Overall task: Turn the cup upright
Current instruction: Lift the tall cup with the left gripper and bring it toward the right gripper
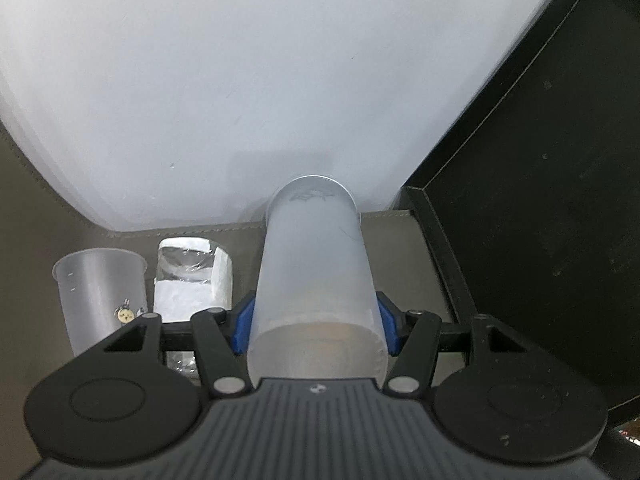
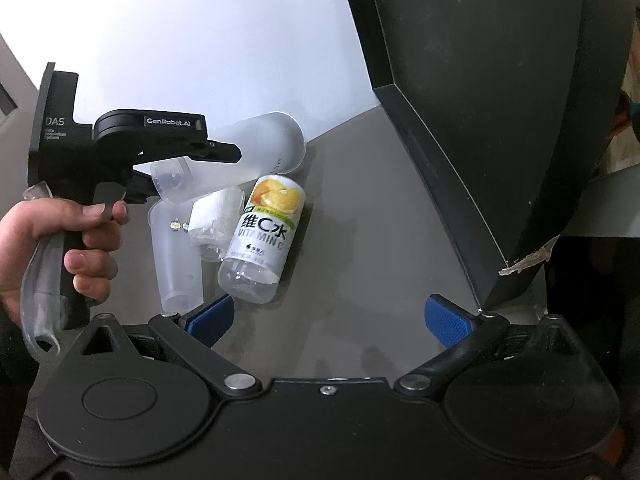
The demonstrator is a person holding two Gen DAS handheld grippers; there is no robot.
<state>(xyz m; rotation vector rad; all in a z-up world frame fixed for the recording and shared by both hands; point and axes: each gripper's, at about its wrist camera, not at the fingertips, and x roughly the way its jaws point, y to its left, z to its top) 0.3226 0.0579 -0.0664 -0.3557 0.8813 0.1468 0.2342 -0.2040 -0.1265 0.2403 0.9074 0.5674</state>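
Left wrist view: my left hand-held gripper [image 1: 316, 330] is closed on the frosted cup [image 1: 316, 276], its blue pads [image 1: 244, 330] pressed against both sides of the cup's wall near the end closest to the lens. The cup lies along the fingers and fills the middle of the frame; its far end shows as a round rim against the white wall [image 1: 200, 80], and I cannot tell from here which end is the mouth. At the lower left a second clear cup [image 1: 100, 296] stands with its mouth up on the grey surface [image 1: 400, 256], and just right of it sits a crumpled clear-and-white thing [image 1: 192, 276] that I cannot identify; both are cut off below by the gripper body. A dark panel [image 1: 540, 160] takes up the right side. In the right wrist view, my right hand-held gripper [image 2: 328, 318] is spread wide with nothing between its blue pads [image 2: 212, 316]. The left hand-held gripper [image 2: 224, 154] appears at the left of that frame, held off the surface in my left hand [image 2: 60, 248], with the frosted cup [image 2: 264, 144] tilted up toward the upper right. Below it lie the clear cup [image 2: 176, 260], the crumpled thing [image 2: 216, 216] and a vitamin C bottle [image 2: 262, 240], close together; the held cup and gripper hide their upper parts.
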